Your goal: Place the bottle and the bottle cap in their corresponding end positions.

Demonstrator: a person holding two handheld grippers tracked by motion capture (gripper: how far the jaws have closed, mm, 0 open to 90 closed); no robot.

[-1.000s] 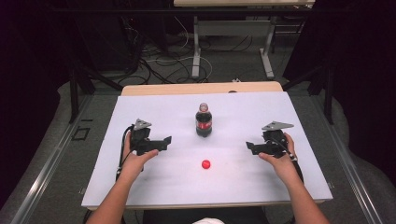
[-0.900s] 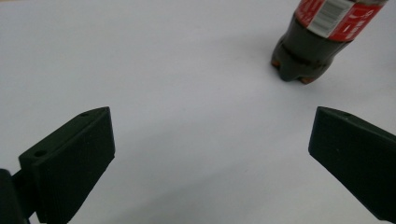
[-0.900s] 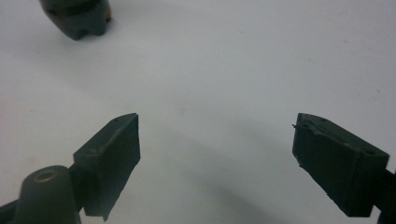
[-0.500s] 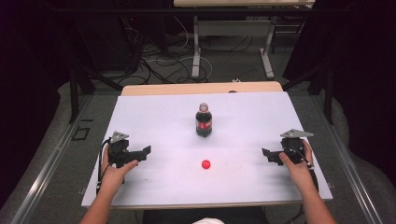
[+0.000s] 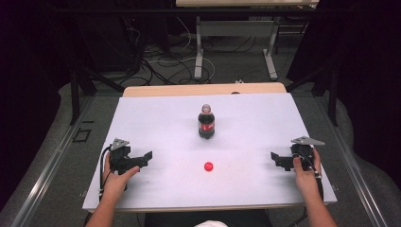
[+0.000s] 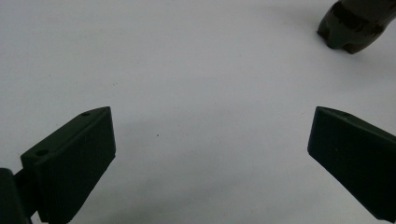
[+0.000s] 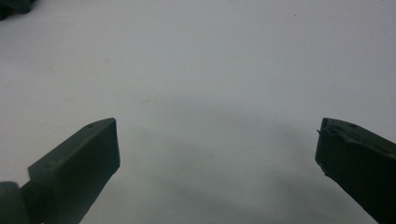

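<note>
Two tools rested low on the white worktop (image 5: pixel 156 118), left tool (image 5: pixel 147 157) at 8 o'clock and right tool (image 5: pixel 275 158) at 4 o'clock, both spread wide with nothing gripped, right jaws just opened, cola bottle (image 5: pixel 206 122) upright at centre, red cap (image 5: pixel 208 166) at 6 o'clock of it, well apart from both tools.

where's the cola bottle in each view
high view: the cola bottle stands upright at the table's middle, beyond the red cap.
left gripper view: its dark base sits at the top right corner, above the right jaw.
right gripper view: a dark shape at the top left corner may be its base; too little to tell.
shared landmark: the white tabletop.
</note>
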